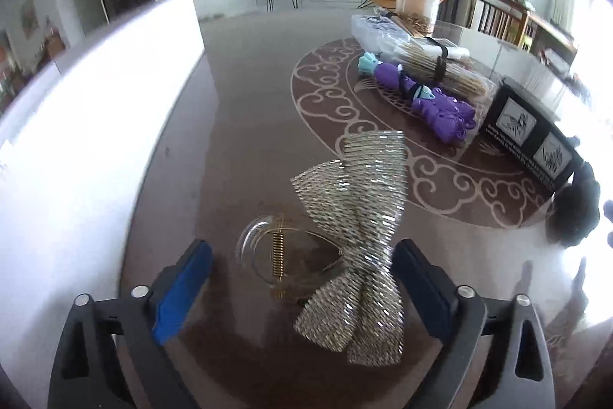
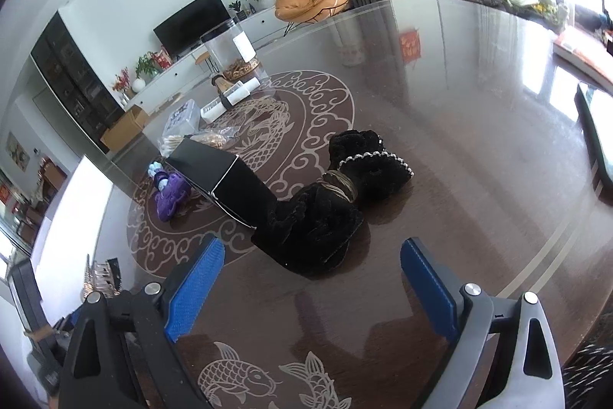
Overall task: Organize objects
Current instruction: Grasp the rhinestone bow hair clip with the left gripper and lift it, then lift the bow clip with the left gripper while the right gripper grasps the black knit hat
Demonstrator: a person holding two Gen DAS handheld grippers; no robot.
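Step in hand: sorting hair accessories on the dark glass-topped table (image 1: pixel 237 125); by my reading the silver bow clip (image 1: pixel 356 240) has been set down and is now free of the left gripper (image 1: pixel 302 290)
Left gripper state: released, both blue pads (image 1: pixel 180 294) standing wide, neither one pressing on the bow; the bow's lower tails and the clear claw with its gold spring (image 1: pixel 277 257) lie on the glass between the jaws
Left hand pose: angled steeply down at the table, the bow just in front of the fingers
Right gripper state: right gripper (image 2: pixel 312 290) spread open with nothing between its pads, only bare table below it
Right hand pose: tilted down over the near edge of the table, hovering apart from the black velvet bow (image 2: pixel 325 213), which lies ahead of its fingers
Task's things: silver bow near the table's front; purple hair piece (image 1: pixel 433 102), a bundle of sticks (image 1: pixel 440 71) and a black box (image 1: pixel 532 137) farther back, a clear jar (image 1: pixel 417 0) behind them
Next move, as a judgement: the right gripper would need to advance and lower onto the black bow's narrow banded middle (image 2: pixel 341 184), closing there, since the plush ends look soft and bulky
Risk: the glass is slick, so the bow may slide before the pads close
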